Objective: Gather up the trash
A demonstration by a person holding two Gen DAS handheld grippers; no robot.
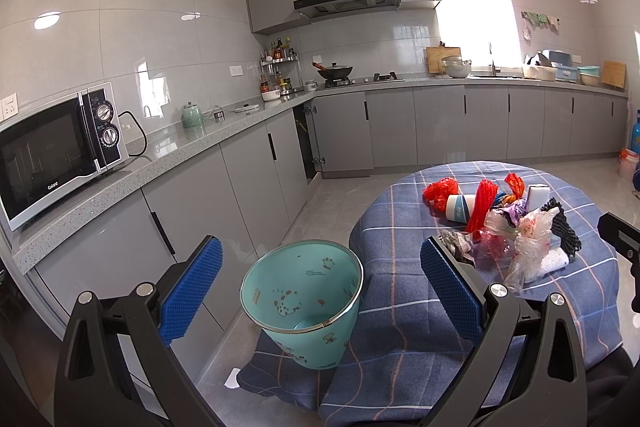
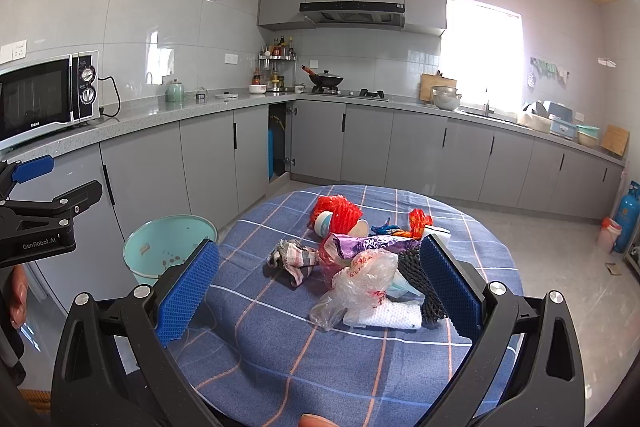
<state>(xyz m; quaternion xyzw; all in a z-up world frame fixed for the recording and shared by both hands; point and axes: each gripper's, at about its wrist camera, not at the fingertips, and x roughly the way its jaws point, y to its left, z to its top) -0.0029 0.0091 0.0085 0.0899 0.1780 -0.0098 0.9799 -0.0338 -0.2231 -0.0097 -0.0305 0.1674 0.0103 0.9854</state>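
Note:
A pile of trash [image 2: 360,259] lies on the round table with a blue checked cloth [image 2: 280,347]: a clear plastic bag [image 2: 360,279], black foam net [image 2: 416,267], red netting [image 2: 340,213], a paper cup [image 2: 324,223] and a crumpled rag [image 2: 292,259]. The pile also shows in the left wrist view [image 1: 504,223]. A teal bin [image 1: 304,303] stands on the floor left of the table and shows in the right wrist view [image 2: 168,247] too. My left gripper [image 1: 320,283] is open above the bin. My right gripper [image 2: 320,283] is open and empty, just short of the pile.
A grey counter [image 1: 180,151] with a microwave [image 1: 56,155] runs along the left wall, cabinets below. A stove with a wok [image 2: 326,79] and a sink stand at the back. A blue gas cylinder [image 2: 626,215] stands at the far right on the floor.

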